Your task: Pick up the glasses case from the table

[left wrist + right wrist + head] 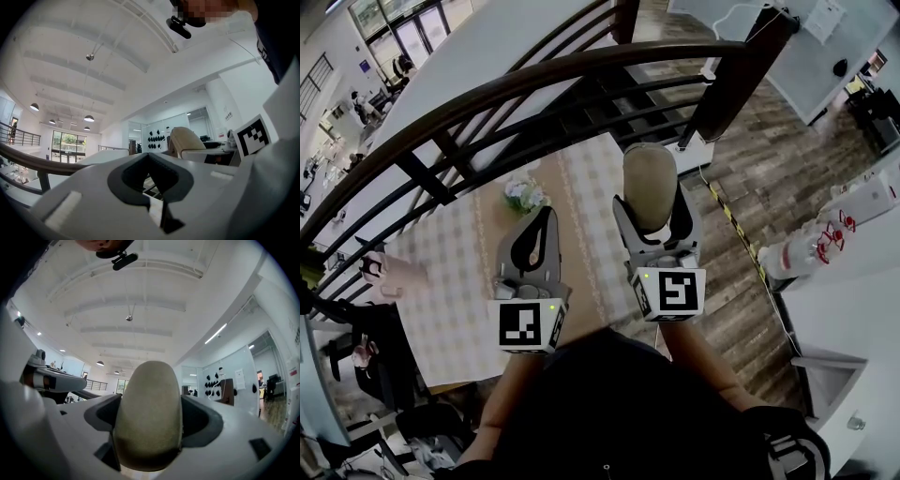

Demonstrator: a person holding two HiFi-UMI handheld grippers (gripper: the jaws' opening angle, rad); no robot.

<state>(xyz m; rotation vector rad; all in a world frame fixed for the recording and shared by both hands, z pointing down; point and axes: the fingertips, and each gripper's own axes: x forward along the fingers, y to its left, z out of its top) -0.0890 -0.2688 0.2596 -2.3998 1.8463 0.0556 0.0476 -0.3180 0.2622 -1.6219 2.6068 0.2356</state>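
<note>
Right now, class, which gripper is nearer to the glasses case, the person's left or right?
Right. The right gripper is clamped on the glasses case, holding it upright. The left gripper, shut and empty, sits to the case's left, apart from it.

The glasses case (147, 413) is seen to be matt and finely grained, perhaps cloth-covered; the railing (534, 80) is polished wood.

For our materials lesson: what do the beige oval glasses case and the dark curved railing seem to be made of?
The beige oval glasses case: likely fabric or faux leather, matte; fine grain, no glare. The dark curved railing: looks like polished wood, brown with a soft sheen along its top.
</note>
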